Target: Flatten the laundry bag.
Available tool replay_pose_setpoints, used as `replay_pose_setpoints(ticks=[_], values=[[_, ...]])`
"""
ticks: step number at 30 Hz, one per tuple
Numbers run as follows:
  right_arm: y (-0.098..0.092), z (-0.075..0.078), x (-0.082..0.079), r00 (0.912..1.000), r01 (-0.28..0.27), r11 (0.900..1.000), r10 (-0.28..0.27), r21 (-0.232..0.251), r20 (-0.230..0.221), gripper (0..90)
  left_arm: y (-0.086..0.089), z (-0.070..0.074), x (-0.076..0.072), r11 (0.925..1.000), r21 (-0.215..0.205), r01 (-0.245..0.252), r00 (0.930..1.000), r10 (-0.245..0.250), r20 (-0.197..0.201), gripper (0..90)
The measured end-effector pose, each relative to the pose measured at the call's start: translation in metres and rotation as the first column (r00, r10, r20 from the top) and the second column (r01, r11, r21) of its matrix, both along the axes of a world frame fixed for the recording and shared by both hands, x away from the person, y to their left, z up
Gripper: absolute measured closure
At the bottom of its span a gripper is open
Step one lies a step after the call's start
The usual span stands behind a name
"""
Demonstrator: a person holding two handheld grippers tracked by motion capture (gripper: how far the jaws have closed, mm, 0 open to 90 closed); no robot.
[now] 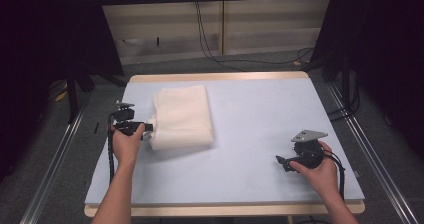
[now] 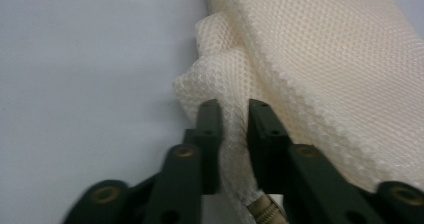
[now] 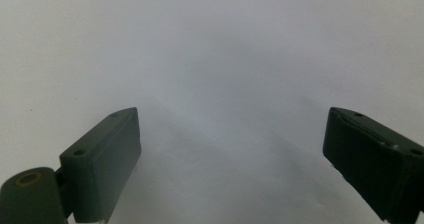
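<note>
Folded cream mesh cloth (image 1: 182, 115) lay on pale blue table mat (image 1: 260, 129), toward its far-left part. Left gripper (image 1: 148, 127) clamped on cloth's near-left edge; in left gripper view (image 2: 234, 115) bunched mesh (image 2: 300, 59) pinched between jaws, pinched fold partly hidden behind them. Right gripper (image 1: 281, 160) sat well right of cloth, near mat's front-right corner, jaws spread wide (image 3: 230, 154), nothing held. Jaw tips hard to make out from above.
</note>
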State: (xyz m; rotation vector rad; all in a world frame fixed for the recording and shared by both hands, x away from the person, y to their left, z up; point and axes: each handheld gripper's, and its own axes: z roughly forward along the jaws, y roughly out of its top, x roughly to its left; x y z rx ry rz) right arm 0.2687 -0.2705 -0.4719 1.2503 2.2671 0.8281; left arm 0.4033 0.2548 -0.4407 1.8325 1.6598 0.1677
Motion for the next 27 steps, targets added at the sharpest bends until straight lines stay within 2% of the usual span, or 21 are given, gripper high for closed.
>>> replay_pose_setpoints(ticks=[2,5,7,13,15,16,20,25,27], values=[[0.001,0.000,0.000,1.0000,0.000,1.000,0.000,-0.002,0.001,8.0,0.000,0.004,-0.001,1.0000,0.005,-0.002,1.0000,0.002,0.009,86.0],[0.000,0.000,0.000,1.0000,0.000,1.000,0.000,-0.002,0.001,8.0,-0.002,0.009,0.000,0.9998,0.003,0.020,0.9998,-0.020,-0.002,89.2],[0.000,0.000,0.000,1.0000,-0.002,1.000,0.002,-0.003,0.003,8.0,-0.003,0.014,-0.001,0.9998,0.004,0.021,0.9998,-0.021,0.002,89.6],[0.000,0.001,0.000,1.0000,0.001,1.000,-0.001,0.002,0.000,8.0,-0.008,0.034,-0.002,0.9985,-0.037,0.042,0.9989,-0.041,0.024,89.6],[0.000,0.001,0.000,1.0000,0.000,1.000,0.000,-0.001,0.003,8.0,-0.011,0.043,-0.001,0.9972,-0.048,0.057,0.9975,-0.055,0.044,89.6],[0.000,0.001,0.000,1.0000,0.000,1.000,0.000,-0.001,0.003,8.0,-0.013,0.048,-0.001,0.9970,-0.036,0.069,0.9967,-0.067,0.046,89.6],[0.001,0.002,-0.001,1.0000,-0.003,1.000,0.003,0.000,0.007,8.0,-0.022,0.063,0.001,0.9955,-0.038,0.087,0.9940,-0.084,0.070,89.6],[0.002,0.001,-0.001,1.0000,-0.006,1.000,0.006,-0.001,0.005,8.0,-0.034,0.076,0.002,0.9895,-0.079,0.122,0.9895,-0.115,0.089,89.6],[0.002,0.001,0.000,0.9999,-0.008,1.000,0.008,0.000,0.006,8.0,-0.040,0.080,0.003,0.9882,-0.070,0.137,0.9875,-0.130,0.089,89.6]])
